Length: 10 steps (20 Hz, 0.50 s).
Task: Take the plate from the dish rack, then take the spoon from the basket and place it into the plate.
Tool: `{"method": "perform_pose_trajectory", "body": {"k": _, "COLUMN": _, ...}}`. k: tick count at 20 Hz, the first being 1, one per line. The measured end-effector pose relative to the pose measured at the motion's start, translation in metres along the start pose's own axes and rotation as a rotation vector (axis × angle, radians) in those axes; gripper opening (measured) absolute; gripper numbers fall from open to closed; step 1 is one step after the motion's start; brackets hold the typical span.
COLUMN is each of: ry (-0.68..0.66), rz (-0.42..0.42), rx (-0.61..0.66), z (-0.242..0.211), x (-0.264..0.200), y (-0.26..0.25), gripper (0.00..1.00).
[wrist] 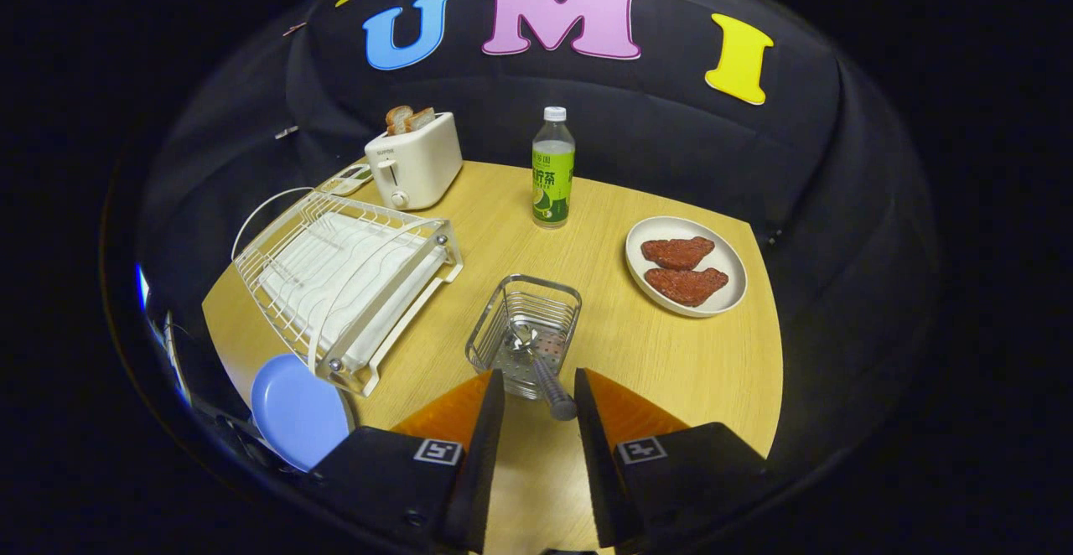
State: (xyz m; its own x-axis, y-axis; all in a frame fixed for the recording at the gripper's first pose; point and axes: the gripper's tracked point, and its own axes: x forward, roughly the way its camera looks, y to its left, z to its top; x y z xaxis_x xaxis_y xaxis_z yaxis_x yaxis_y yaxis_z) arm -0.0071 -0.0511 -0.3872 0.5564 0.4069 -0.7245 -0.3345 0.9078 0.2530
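The fingers stood apart, gripping nothing; the spoon leaned in the wire basket just ahead, its handle end reaching between their tips, near the right one. The blue plate lay on the tabletop left of the fingers, beside the white dish rack; beyond stood a toaster, a bottle and a plate of food.

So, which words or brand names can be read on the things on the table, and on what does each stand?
Toaster: a small brand word on its front, too blurred to read.
Bottle: printed label, too small to read surely.
Gripper: open, the spoon handle's end between its fingers; square markers, no words.
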Motion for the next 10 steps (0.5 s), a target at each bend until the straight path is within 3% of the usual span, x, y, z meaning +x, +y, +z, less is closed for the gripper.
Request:
{"method": "perform_pose_trajectory", "body": {"k": 2, "ry": 0.014, "rz": 0.009, "rx": 0.009, "z": -0.0023, "x": 0.0080, "y": -0.0015, "gripper": 0.36}}
{"method": "perform_pose_trajectory", "body": {"k": 3, "ry": 0.008, "rz": 0.020, "rx": 0.015, "z": -0.0017, "x": 0.0073, "y": -0.0012, "gripper": 0.20}}
{"method": "perform_pose_trajectory", "body": {"k": 10, "ry": -0.007, "rz": 0.025, "rx": 0.039, "z": 0.0063, "x": 0.0026, "y": 0.0038, "gripper": 0.10}}
